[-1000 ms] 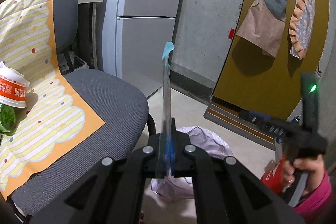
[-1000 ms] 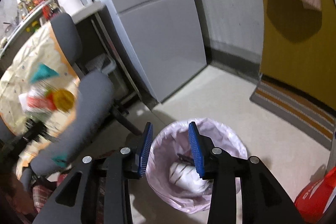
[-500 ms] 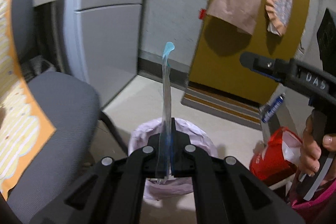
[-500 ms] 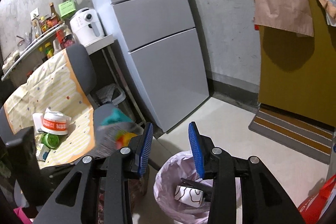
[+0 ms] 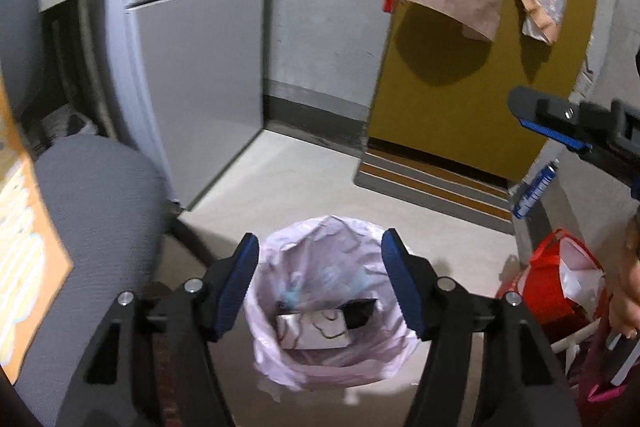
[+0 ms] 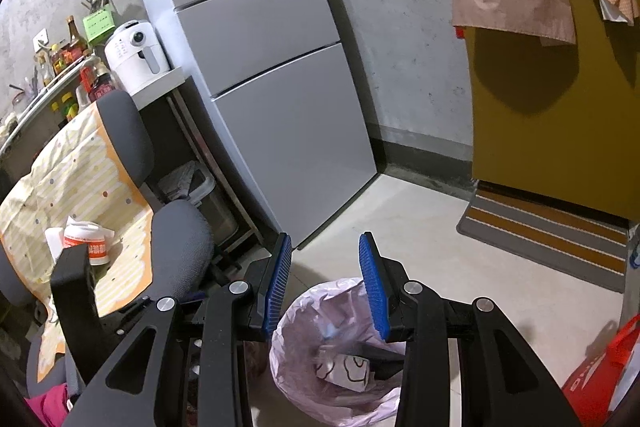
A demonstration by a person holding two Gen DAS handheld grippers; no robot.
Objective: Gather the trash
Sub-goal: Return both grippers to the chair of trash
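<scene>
A trash bin lined with a pale pink bag [image 5: 332, 343] stands on the floor below both grippers; it also shows in the right wrist view [image 6: 304, 371]. Inside lie a white patterned carton [image 5: 316, 329], a dark piece and a clear bluish plastic wrapper [image 5: 316, 279]. My left gripper [image 5: 320, 287] is open and empty right above the bin. My right gripper [image 6: 325, 283] is open and empty, above the bin's far rim. A red-and-white noodle cup [image 6: 86, 241] sits on the chair's yellow striped cloth [image 6: 76, 179].
A grey office chair [image 5: 96, 207] stands left of the bin. A grey fridge [image 6: 272, 67] is behind it, a yellow door [image 5: 480, 67] with a striped mat [image 6: 544, 227] at right. A red shopping bag [image 5: 556, 283] stands right of the bin.
My left gripper swung from the chair to above the bin, then opened; the clear plastic wrapper it held now lies in the bin. The right gripper tilted up and stayed open.
</scene>
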